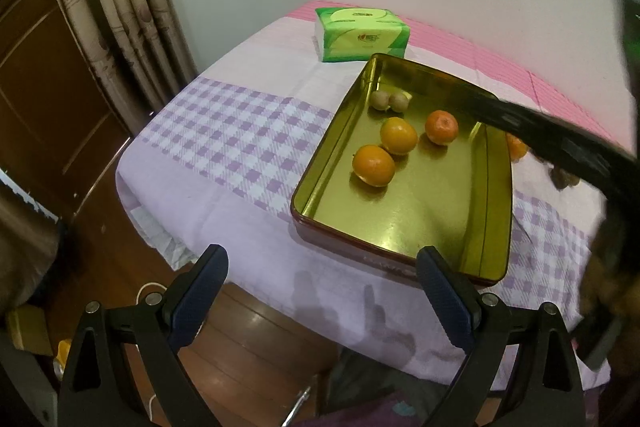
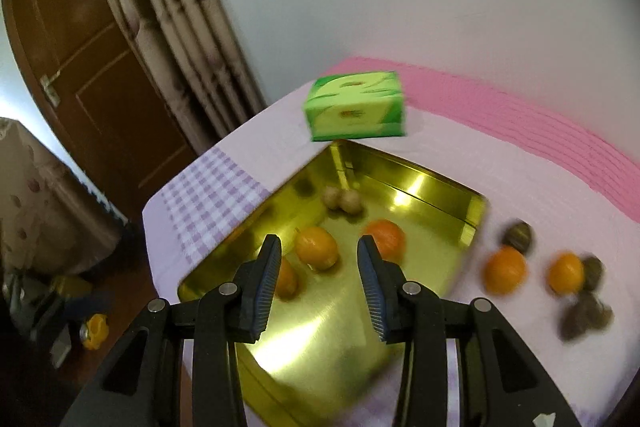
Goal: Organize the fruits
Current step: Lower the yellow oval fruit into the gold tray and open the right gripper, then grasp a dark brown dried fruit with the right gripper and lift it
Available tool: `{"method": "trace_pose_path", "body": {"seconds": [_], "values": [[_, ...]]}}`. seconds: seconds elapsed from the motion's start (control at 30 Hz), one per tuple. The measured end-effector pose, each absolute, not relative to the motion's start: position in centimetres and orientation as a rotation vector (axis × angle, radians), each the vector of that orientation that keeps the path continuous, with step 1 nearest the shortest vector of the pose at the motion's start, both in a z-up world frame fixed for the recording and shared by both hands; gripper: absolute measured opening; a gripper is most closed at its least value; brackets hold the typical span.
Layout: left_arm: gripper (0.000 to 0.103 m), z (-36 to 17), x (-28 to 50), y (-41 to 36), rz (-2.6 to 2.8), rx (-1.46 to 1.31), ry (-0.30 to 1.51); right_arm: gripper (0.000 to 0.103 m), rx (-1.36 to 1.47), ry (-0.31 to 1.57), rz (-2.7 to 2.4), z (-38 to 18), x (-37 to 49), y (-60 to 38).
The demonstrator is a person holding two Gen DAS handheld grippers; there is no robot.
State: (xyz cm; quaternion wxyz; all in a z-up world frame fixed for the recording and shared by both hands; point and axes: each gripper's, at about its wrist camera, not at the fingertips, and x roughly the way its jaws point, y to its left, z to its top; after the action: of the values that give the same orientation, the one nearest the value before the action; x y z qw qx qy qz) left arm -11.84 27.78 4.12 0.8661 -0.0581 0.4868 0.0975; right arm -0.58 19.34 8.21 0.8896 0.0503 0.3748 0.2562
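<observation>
The shallow rectangular gold-coloured metal tin (image 1: 404, 223) rests on the table (image 1: 224, 131), which is covered by a lilac checked and pink cloth. Inside the tin lie three round orange fruits (image 1: 398, 135) and, at its far end, two small tan round fruits (image 1: 389, 101) touching each other. In the blurred right wrist view, two more orange fruits (image 2: 505, 270) and several small dark brown fruits (image 2: 518, 237) lie on the cloth to the right of the tin. A green soft tissue pack (image 1: 362, 34) sits just beyond the tin's far corner.

The left tongs (image 1: 322, 297) stand spread wide over the table's near edge, holding nothing. The right tongs (image 2: 318, 281) are partly apart above the tin, with nothing pinched between them.
</observation>
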Motion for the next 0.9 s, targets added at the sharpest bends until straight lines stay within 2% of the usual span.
{"method": "trace_pose_path", "body": {"seconds": [0.17,0.37,0.53,0.9], "values": [[0.095,4.5,-12.0,27.0,0.18,-0.1,1.004,0.038,0.057,0.749,0.36,7.4,-4.7,11.8],[0.095,4.9,-12.4,25.2,0.132,-0.049,0.981,0.039,0.028,0.784,0.183,5.4,-4.7,4.6],[0.095,5.1,-12.6,23.7,0.12,0.017,0.957,0.048,-0.023,0.804,0.184,4.4,-2.4,4.2],[0.095,4.6,-12.5,22.3,0.103,0.082,0.951,0.048,-0.123,0.936,0.226,0.4,2.6,4.9]]}}
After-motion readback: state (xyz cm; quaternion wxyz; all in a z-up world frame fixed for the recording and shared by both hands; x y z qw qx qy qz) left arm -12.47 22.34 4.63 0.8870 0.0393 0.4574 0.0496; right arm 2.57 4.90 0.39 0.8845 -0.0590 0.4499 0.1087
